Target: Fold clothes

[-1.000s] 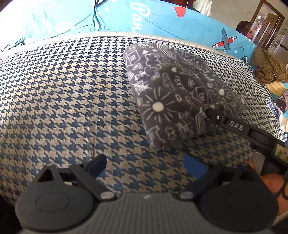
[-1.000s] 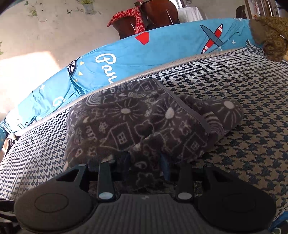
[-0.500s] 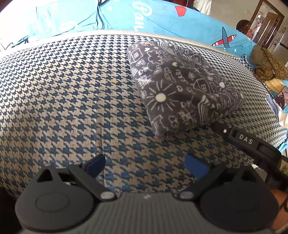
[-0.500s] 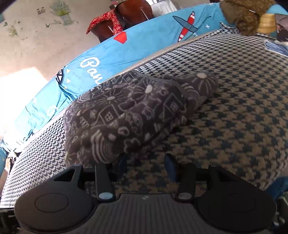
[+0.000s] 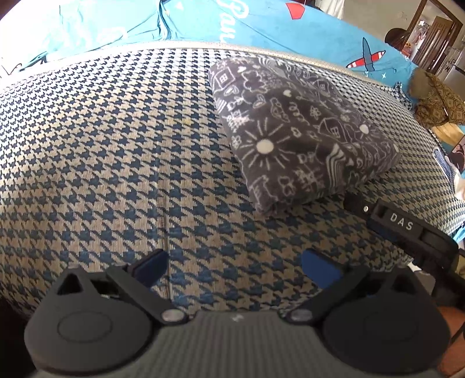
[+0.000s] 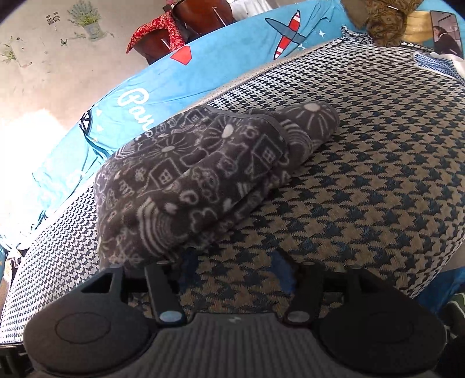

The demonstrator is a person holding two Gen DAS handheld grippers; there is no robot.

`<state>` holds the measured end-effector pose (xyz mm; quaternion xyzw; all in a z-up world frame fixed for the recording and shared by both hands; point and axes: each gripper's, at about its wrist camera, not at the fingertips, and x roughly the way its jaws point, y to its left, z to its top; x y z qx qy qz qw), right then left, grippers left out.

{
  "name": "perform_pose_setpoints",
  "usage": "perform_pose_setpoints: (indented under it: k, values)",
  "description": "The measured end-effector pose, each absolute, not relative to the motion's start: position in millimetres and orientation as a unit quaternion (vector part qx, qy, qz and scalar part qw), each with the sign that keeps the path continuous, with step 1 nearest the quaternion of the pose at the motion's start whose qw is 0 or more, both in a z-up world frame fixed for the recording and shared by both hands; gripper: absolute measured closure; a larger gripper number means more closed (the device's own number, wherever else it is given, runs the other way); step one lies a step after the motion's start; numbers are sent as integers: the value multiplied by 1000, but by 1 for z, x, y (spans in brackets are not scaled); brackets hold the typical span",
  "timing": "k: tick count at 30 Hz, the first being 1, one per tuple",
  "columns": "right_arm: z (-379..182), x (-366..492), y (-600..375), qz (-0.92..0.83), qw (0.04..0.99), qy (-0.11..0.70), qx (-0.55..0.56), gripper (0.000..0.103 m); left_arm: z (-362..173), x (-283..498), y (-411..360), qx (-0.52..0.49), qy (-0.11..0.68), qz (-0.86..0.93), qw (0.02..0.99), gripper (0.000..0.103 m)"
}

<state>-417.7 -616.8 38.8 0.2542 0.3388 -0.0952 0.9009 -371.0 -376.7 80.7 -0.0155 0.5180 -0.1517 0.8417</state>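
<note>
A houndstooth cover [image 5: 101, 151] is spread over the surface, and a folded grey garment [image 5: 296, 139] with white drawings is laid on it, near a blue sheet [image 5: 261, 26]. The left gripper [image 5: 234, 266] is held apart and empty above the cover. The right gripper [image 6: 232, 270] is also parted, just beside the garment's near edge, with nothing clamped

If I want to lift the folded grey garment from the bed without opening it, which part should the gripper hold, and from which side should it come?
Probably the thick folded edge of the grey garment nearest the left gripper. There the layers meet in one rounded fold, so closing on it would catch them all together. Come in low along the houndstooth cover, with open jaws, one finger above and one below.
</note>
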Motion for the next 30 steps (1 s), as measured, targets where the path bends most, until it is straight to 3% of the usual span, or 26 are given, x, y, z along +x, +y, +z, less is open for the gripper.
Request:
perform_pose_setpoints:
  k: [12, 30]
  values:
    - [38, -410, -606, -86, 905, 344, 237, 25, 63, -365, -371, -25, 547, -131, 827, 0]
    - [35, -379, -586, -85, 907, 356, 208, 15, 45, -361, -355, -28, 571, -109, 813, 0]
